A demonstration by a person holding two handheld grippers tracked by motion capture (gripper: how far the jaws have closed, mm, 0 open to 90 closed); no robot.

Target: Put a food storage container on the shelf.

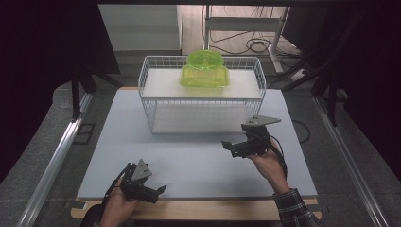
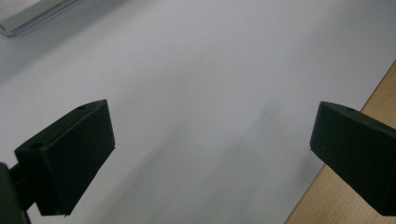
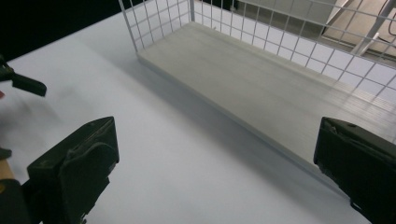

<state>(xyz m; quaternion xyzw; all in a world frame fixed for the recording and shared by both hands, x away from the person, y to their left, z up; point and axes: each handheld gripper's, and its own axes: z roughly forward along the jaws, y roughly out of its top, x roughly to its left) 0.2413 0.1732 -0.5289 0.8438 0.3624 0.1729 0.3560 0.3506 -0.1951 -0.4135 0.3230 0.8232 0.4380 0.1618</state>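
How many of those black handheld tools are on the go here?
2: the left tool is near the table's front edge, and the right tool is in front of the wire rack.

Your high view looks forward and down over the whole bench from your side, fairly far off. Your left gripper view sits close over the bench's near edge, facing along its tongs. Your right gripper view, also close, faces the wire basket, shared with the high view.
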